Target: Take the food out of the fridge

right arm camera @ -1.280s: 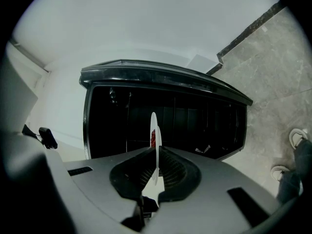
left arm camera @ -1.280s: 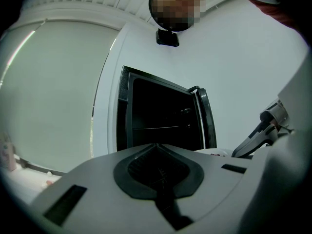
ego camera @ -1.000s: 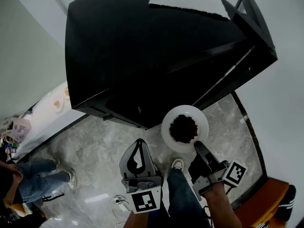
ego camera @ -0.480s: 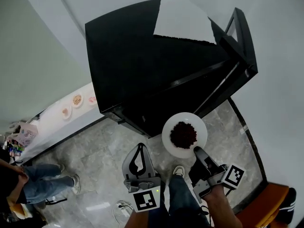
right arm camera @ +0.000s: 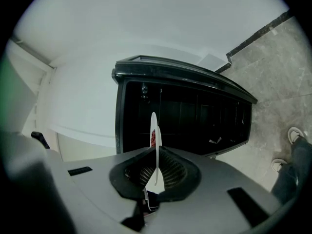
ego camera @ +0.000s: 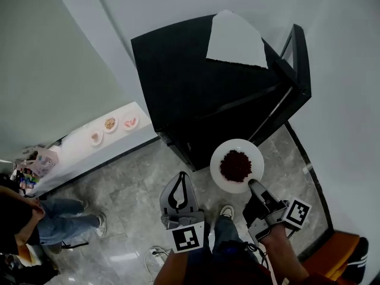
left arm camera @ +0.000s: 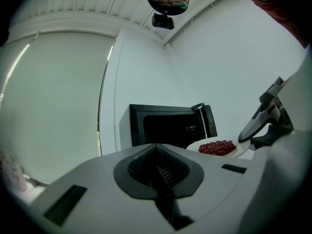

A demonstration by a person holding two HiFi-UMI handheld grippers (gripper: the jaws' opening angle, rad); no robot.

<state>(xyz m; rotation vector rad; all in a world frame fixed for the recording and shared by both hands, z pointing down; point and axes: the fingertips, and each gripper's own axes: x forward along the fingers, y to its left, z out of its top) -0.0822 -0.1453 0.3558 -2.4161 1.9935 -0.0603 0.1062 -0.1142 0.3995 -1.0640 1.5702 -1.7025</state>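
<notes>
1. Grey marble floor [ego camera: 130,189]; black fridge [ego camera: 196,82] at 12 o'clock, door open.
2. Right gripper [ego camera: 256,189] is clamped on the rim of the white plate of red food [ego camera: 237,165] at 4 o'clock.
3. Since a second ago the fridge has receded and the plate is outside it, so removal looks basically done.
4. Left gripper [ego camera: 180,186]: jaws together, nothing between them.
5. No readable writing or brands.

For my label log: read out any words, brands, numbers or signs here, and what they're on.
No readable text anywhere.
On the left gripper and right gripper: square marker patterns, no letters.
The sheet on the fridge, and the plate: blank.
The colourful items at the left edge: too small to read.
</notes>
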